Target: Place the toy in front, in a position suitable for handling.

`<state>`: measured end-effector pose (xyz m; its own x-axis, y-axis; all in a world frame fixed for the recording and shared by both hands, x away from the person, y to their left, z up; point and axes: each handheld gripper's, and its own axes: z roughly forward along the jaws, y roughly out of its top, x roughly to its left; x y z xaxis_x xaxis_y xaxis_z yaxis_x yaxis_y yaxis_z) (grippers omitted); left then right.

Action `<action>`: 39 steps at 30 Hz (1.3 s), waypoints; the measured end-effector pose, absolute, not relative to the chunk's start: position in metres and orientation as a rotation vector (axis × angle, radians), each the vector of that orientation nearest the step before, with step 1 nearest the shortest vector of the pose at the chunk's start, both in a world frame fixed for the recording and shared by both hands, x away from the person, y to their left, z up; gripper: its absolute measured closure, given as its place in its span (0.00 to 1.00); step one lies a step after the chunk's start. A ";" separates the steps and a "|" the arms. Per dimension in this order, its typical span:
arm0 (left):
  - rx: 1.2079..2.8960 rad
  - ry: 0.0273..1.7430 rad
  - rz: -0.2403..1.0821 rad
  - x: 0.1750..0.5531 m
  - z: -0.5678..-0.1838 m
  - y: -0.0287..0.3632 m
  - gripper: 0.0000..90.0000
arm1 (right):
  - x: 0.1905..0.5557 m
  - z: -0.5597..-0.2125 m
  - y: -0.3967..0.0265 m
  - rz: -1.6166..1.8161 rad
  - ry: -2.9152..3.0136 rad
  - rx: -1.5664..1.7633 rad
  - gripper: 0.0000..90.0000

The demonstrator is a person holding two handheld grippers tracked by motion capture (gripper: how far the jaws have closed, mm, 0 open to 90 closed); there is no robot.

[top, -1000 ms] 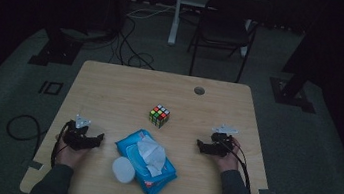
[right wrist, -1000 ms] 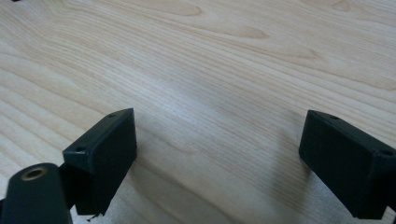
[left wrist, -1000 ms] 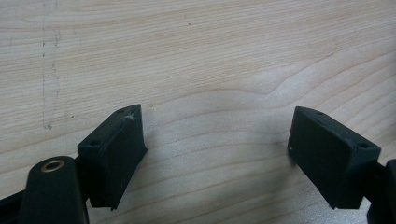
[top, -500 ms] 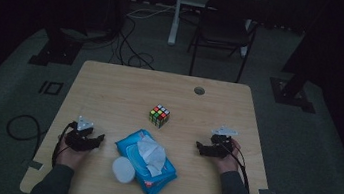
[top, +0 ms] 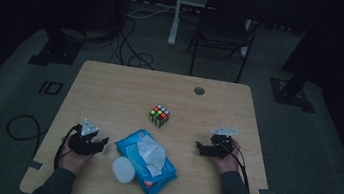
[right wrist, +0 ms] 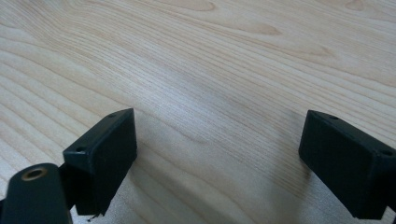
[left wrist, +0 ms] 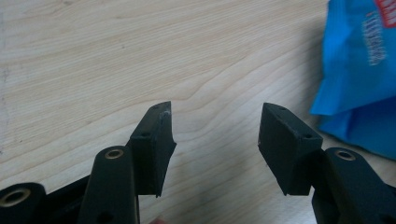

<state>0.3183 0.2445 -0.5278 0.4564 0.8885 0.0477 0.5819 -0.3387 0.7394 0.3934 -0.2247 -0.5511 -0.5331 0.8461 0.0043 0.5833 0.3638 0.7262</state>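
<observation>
A blue pack of wet wipes (top: 149,160) lies near the table's front edge, with a white wipe (top: 151,152) sticking out of its top. A round white lid (top: 123,170) rests against its left side. A colourful puzzle cube (top: 159,116) stands mid-table. My left gripper (top: 102,142) sits left of the pack, close to the wood, open with nothing between its jaws (left wrist: 215,126); the pack's blue edge (left wrist: 359,74) shows to its right. My right gripper (top: 199,146) is right of the pack, jaws spread wide over bare wood (right wrist: 217,140).
The wooden table (top: 110,94) has a round cable hole (top: 199,90) near its far edge. Beyond the table stand a dark chair (top: 224,31) and a white post (top: 176,12), with cables on the dim floor (top: 131,46).
Both grippers have barely shifted; the left one has edged slightly towards the pack. The objects on the table stay where they were.
</observation>
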 end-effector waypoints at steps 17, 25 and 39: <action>2.090 1.106 0.577 0.298 -0.524 0.227 0.50 | 0.393 -0.551 -0.225 0.976 2.260 1.250 0.12; 2.113 1.095 0.555 0.305 -0.529 0.220 0.58 | 0.393 -0.551 -0.225 0.976 2.260 1.250 0.12; 2.160 1.008 0.545 0.312 -0.530 0.205 0.91 | 0.393 -0.551 -0.225 0.976 2.260 1.249 0.12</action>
<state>0.3119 0.2055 -0.5299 0.6116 0.7867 0.0834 0.5008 -0.4666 0.7290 0.3935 -0.2247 -0.5511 -0.5332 0.8460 0.0040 0.5829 0.3640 0.7265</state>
